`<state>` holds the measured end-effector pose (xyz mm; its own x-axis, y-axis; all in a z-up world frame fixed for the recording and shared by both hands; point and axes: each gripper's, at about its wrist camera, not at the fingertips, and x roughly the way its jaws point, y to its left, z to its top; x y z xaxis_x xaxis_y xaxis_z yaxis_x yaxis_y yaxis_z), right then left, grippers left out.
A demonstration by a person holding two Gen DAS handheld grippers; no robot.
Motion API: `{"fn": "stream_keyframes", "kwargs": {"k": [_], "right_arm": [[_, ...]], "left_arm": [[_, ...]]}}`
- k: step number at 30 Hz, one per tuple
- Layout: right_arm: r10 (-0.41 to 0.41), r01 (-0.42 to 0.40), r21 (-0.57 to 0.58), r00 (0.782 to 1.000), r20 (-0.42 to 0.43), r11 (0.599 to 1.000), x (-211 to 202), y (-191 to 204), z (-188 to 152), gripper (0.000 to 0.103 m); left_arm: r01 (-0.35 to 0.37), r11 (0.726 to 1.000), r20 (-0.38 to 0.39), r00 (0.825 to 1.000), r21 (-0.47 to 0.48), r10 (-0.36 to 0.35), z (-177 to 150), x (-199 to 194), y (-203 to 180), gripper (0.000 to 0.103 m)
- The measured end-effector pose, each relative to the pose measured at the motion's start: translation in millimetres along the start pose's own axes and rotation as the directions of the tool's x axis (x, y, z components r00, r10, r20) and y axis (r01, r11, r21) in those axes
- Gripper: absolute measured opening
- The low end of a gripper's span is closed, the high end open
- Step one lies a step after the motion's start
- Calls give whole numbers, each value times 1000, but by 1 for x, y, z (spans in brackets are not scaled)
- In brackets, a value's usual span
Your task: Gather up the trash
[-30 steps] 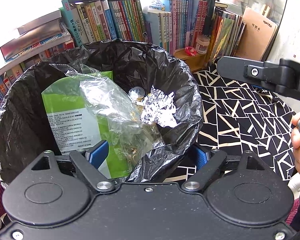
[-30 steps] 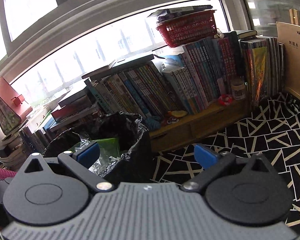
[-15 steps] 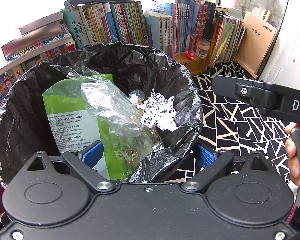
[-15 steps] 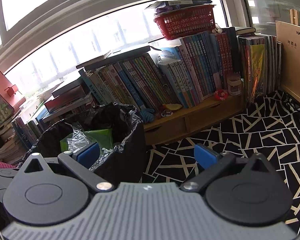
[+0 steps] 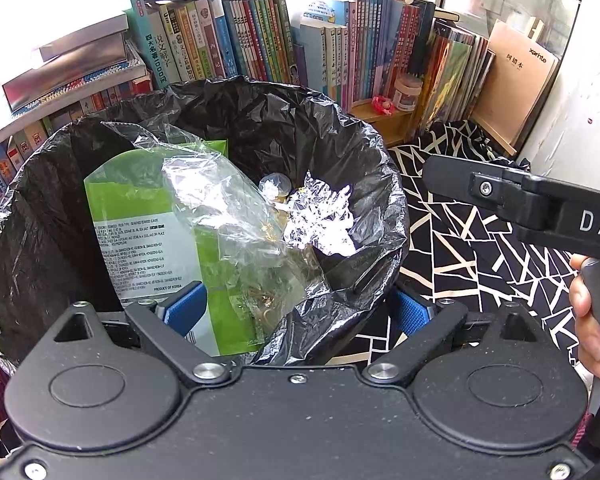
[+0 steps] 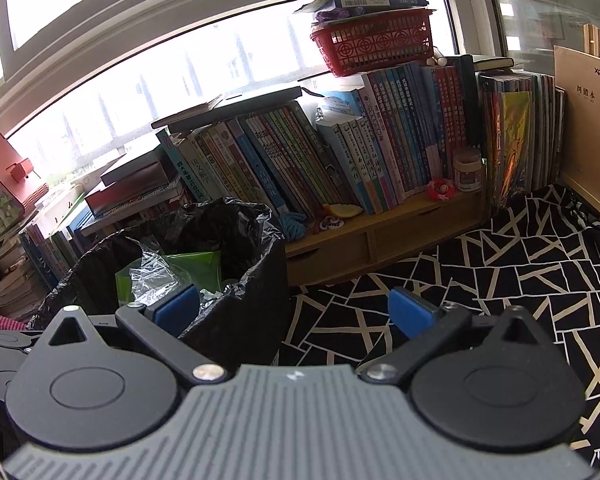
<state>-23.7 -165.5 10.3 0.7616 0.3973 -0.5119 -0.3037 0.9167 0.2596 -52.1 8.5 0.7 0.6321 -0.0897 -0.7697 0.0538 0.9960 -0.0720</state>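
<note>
Drop step done: left tool (image 5: 296, 312) spread wide over bin (image 5: 384, 184), gripping nothing; green wrapper (image 5: 140, 216) and foil (image 5: 324, 220) inside below. Right tool (image 6: 292, 312) apart, empty. Next: look for remaining trash on cloth beyond.

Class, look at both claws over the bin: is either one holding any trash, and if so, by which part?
Nothing is held. The left claw stands open above the bin, and the right claw is open and empty too.

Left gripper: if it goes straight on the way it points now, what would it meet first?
Probably the clear plastic bag on the green packet in the bin. The left gripper has open jaws that straddle the bin's near rim, so depth is uncertain.
</note>
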Motion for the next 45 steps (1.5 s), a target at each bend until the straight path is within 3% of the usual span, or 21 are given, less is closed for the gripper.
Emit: {"fn": "stream_keyframes", "kwargs": {"k": [45], "right_arm": [[-10, 9, -28, 1000, -15, 1000, 3, 0, -2, 103]], "left_arm": [[-5, 1000, -26, 1000, 4, 5, -2, 3, -1, 96]]}}
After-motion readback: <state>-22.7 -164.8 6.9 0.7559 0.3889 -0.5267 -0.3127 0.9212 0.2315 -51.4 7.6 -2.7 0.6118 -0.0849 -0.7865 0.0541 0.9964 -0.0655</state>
